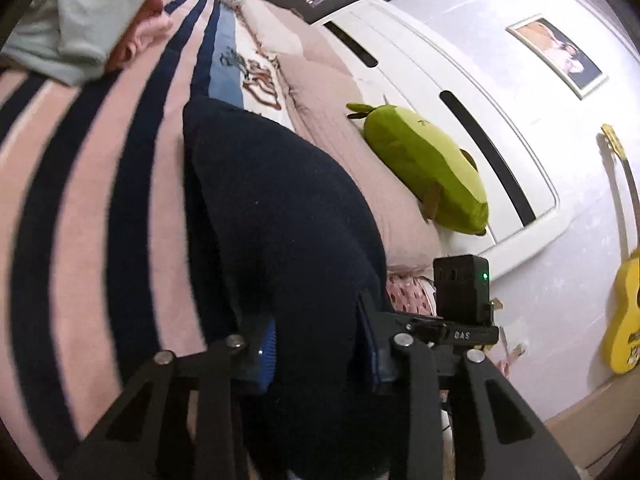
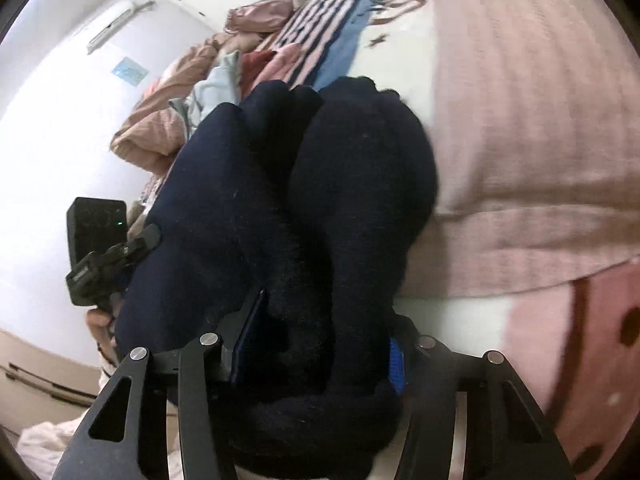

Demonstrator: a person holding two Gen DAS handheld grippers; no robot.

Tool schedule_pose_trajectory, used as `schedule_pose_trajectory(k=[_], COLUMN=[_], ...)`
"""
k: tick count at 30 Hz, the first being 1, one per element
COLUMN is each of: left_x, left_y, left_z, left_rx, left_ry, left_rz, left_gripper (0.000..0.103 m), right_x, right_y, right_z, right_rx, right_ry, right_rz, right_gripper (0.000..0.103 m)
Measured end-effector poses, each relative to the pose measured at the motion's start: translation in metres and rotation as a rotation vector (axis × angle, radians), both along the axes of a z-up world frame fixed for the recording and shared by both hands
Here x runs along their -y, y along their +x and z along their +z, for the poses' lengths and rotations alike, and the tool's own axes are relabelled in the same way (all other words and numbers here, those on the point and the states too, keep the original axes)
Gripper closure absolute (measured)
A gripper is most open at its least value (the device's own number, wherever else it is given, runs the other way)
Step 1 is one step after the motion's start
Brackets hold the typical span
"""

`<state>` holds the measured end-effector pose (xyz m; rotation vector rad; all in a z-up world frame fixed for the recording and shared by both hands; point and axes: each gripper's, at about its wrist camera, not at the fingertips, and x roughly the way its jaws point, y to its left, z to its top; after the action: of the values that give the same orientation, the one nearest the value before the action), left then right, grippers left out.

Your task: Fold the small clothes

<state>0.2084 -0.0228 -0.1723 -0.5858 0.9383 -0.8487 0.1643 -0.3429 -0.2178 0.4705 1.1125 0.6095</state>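
You have navy garment (image 1: 280,216) bunched centre frame, lifted off striped bedspread (image 1: 80,200). Left gripper (image 1: 320,356) and right gripper (image 2: 324,344) both clamped on it. Fold looks unfinished; unfolded pile (image 2: 240,68) upper left waits.

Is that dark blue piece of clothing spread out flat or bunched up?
Bunched up. The navy garment hangs in thick rounded folds, pinched by the right gripper and the left gripper.

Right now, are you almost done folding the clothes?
Not yet. Both the left gripper and the right gripper are clamped on one dark navy garment, held bunched above the striped blanket. I can't see any neatly folded piece. A heap of clothes waits on the bed.
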Motion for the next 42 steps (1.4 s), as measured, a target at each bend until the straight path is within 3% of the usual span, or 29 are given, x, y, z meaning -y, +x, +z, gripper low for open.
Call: schedule_pose_trajectory(k=[6,9,11,13,14,16,18,20,23,29,33,38,42], left_x=[-0.064,-0.095,-0.106,-0.113,-0.118,-0.119,-0.112,-0.102,-0.094,-0.09,-0.119,-0.183,-0.24], left_y=[-0.037,-0.043,-0.044,-0.042,-0.039,-0.03,-0.025,-0.019,-0.02,-0.036,-0.045,-0.062,-0.084], left_z=[0.022,0.018,0.007,-0.002,-0.006,-0.015,-0.019,-0.023,-0.014,0.039,0.081,0.128,0.163], left_rx=[0.051,0.022,-0.005,0.0,-0.018,-0.066,-0.053,-0.047,-0.008,0.123,0.207,0.277,0.333], left_ry=[0.086,0.125,0.172,0.223,0.197,0.126,0.138,0.109,0.115,0.159,0.198,0.253,0.347], left_rz=[0.033,0.045,0.027,0.004,0.01,-0.013,-0.014,-0.019,0.008,-0.007,0.044,0.15,0.261], left_gripper=[0.073,0.069,0.057,0.033,0.031,0.031,0.032,0.051,0.064,0.069,0.07,0.07,0.071], right_x=[-0.071,-0.109,-0.117,-0.115,-0.112,-0.107,-0.104,-0.107,-0.109,-0.128,-0.165,-0.241,-0.308], right_y=[-0.01,-0.012,-0.007,-0.001,0.003,0.01,0.019,0.02,0.025,0.021,0.021,0.032,0.037], right_z=[-0.001,-0.005,-0.007,-0.003,-0.002,-0.004,-0.01,-0.015,-0.018,0.013,0.045,0.09,0.119], right_rx=[-0.02,-0.034,-0.045,-0.013,-0.01,-0.029,-0.056,-0.068,-0.084,0.0,0.082,0.176,0.224], right_ry=[0.089,0.097,0.075,0.022,0.008,0.015,0.033,0.062,0.123,0.126,0.114,0.127,0.128], right_rz=[0.172,0.24,0.236,0.223,0.221,0.227,0.246,0.25,0.248,0.262,0.285,0.36,0.439], right_gripper=[0.057,0.057,0.05,0.035,0.033,0.03,0.03,0.032,0.061,0.072,0.072,0.072,0.072])
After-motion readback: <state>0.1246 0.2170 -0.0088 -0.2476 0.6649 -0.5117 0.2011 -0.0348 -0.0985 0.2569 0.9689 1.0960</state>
